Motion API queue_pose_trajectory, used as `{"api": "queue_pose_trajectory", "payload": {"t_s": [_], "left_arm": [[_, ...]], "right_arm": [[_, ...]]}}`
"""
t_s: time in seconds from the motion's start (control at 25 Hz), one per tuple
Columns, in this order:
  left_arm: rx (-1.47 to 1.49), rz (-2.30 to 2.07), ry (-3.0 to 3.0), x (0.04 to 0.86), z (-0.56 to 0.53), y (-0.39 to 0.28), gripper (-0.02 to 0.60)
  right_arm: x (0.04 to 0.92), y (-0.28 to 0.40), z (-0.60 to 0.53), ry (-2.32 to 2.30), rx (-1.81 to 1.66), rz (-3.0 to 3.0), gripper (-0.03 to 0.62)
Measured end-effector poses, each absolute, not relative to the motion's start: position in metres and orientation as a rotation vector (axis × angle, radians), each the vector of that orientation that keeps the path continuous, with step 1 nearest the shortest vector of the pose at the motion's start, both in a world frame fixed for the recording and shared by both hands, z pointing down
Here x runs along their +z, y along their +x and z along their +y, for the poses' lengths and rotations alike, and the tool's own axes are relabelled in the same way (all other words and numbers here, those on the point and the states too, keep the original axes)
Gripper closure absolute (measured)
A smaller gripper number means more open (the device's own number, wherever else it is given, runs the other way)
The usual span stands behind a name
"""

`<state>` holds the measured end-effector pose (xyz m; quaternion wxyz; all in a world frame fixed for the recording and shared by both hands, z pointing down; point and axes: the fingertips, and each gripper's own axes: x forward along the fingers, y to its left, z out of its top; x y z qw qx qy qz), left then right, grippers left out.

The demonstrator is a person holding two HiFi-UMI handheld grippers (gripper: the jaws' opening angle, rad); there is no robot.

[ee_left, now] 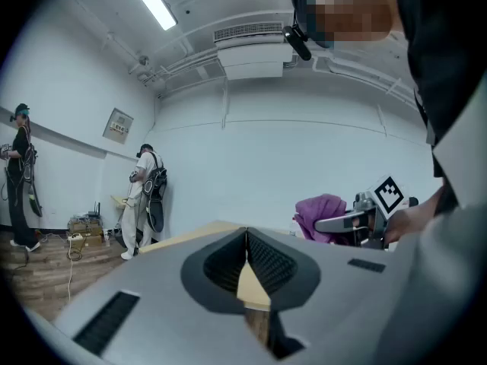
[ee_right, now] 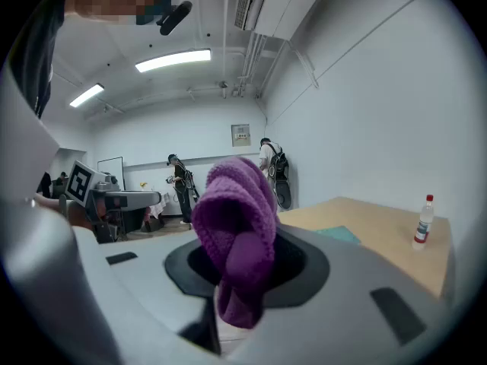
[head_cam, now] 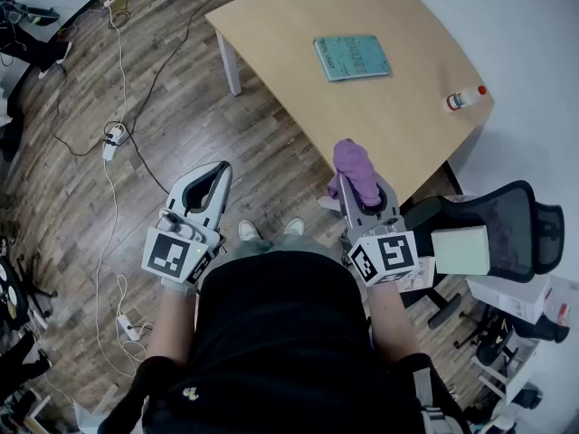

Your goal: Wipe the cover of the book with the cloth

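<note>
Black shirt (head_cam: 271, 333), pale shoes (head_cam: 247, 231)

The grey left gripper (ee_left: 247, 242), jaws pressed together with nothing between them, faces a pale wooden table (ee_left: 199, 234). Right of the table, the right gripper (ee_left: 338, 223) carries a purple knitted cloth (ee_left: 321, 210).

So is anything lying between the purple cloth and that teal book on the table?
No. In the head view, only bare tabletop lies between the cloth and the book; the bottle stands off to the side.
</note>
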<state>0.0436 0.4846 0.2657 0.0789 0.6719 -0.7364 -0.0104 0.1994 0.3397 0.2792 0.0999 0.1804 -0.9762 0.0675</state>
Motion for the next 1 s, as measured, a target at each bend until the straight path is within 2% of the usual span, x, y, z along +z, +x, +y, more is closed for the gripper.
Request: {"api": "queue_pose_trajectory", "payload": {"t_s": [0.6,1.0], "left_arm": [[-0.078,-2.129,2.133,0.258,0.476,0.023,0.560],[-0.053,-2.080,2.122,0.281,0.433,-0.001,0.560]], "right_arm": [[0.278,0.189,0.352,0.650,0.206,-2.860,0.482],[0.294,0.165,0.297,0.680,0.248,-2.838,0.482]]}}
